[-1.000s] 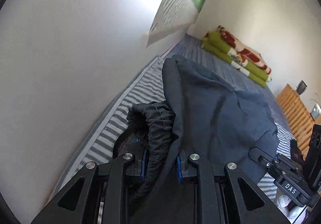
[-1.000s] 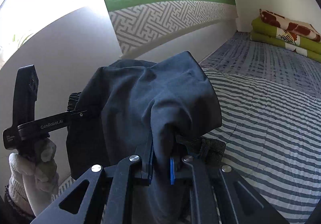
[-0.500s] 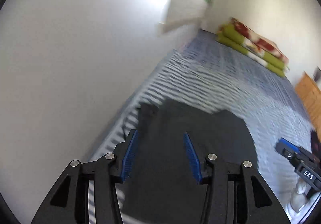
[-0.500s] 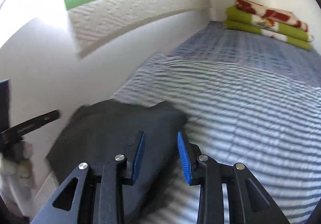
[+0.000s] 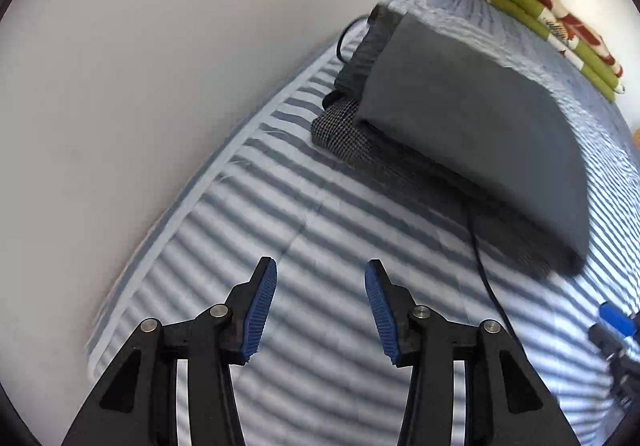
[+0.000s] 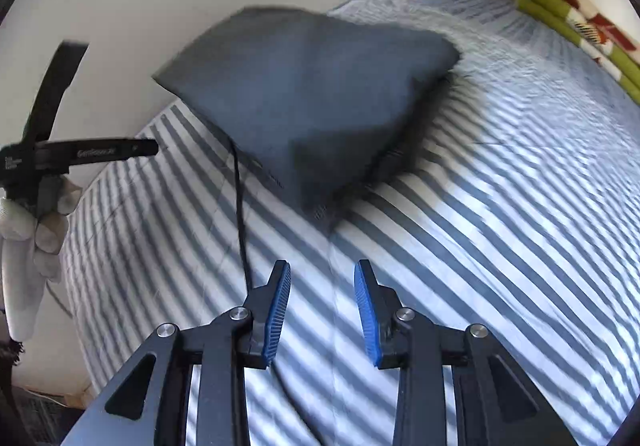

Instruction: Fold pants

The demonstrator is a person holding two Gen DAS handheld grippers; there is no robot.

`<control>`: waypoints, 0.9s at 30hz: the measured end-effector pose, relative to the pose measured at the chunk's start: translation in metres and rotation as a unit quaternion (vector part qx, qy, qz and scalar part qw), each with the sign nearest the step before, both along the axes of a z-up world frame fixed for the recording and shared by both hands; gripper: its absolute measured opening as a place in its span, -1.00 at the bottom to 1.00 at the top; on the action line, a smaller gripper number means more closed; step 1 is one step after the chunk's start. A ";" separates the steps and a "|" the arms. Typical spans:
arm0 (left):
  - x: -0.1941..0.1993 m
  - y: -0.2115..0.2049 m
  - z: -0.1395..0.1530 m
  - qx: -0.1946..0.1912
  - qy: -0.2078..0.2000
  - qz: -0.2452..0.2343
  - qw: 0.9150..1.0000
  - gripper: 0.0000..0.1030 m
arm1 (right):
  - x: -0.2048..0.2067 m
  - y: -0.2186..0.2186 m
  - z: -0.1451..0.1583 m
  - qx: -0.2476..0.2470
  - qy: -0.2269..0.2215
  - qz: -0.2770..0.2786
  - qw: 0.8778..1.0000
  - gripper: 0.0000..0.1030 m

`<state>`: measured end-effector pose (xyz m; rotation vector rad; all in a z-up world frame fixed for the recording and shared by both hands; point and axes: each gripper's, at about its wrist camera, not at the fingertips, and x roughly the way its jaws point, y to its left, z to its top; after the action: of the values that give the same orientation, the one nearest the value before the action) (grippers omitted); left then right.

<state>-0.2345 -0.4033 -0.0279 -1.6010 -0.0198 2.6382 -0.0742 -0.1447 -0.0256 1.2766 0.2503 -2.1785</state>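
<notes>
The dark grey pants (image 5: 472, 94) lie folded into a thick rectangle on the striped bed sheet (image 5: 304, 214), beside the white wall. Their black drawstring (image 5: 480, 258) trails toward me across the sheet. My left gripper (image 5: 320, 260) hovers open over bare sheet, short of the pants, with nothing between its blue pads. The right wrist view shows the same bundle (image 6: 312, 86) and drawstring (image 6: 240, 206) ahead of my right gripper (image 6: 322, 262), which is open and empty too. The right gripper's tip (image 5: 612, 326) shows at the left view's right edge.
A checked grey garment (image 5: 340, 130) sticks out from under the pants at their wall-side end. A folded green and red blanket (image 5: 560, 26) lies at the far end of the bed. A gloved hand (image 6: 36, 234) holds the left gripper near the bed's left edge.
A second ago both grippers were shut on the lifted pants. They let go, the pants dropped onto the sheet, and both grippers have drawn back and tilted down, empty.
</notes>
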 end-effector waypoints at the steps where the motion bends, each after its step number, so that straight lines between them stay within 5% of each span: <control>1: 0.010 0.001 0.007 0.002 0.006 -0.003 1.000 -0.05 | 0.008 0.009 0.008 -0.004 0.005 -0.005 1.000 -0.42; 13: 0.214 0.053 0.135 0.022 0.113 -0.076 0.990 -0.02 | 0.152 0.142 0.103 -0.057 0.067 -0.066 0.994 -0.41; 27: 0.414 0.154 0.170 0.049 0.177 -0.134 0.974 0.18 | 0.285 0.259 0.122 -0.033 0.132 -0.155 0.978 -0.30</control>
<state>0.1790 -0.2497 0.1417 -1.0060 0.0758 2.6165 0.2108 0.1143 0.0967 1.0424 0.0839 -2.6032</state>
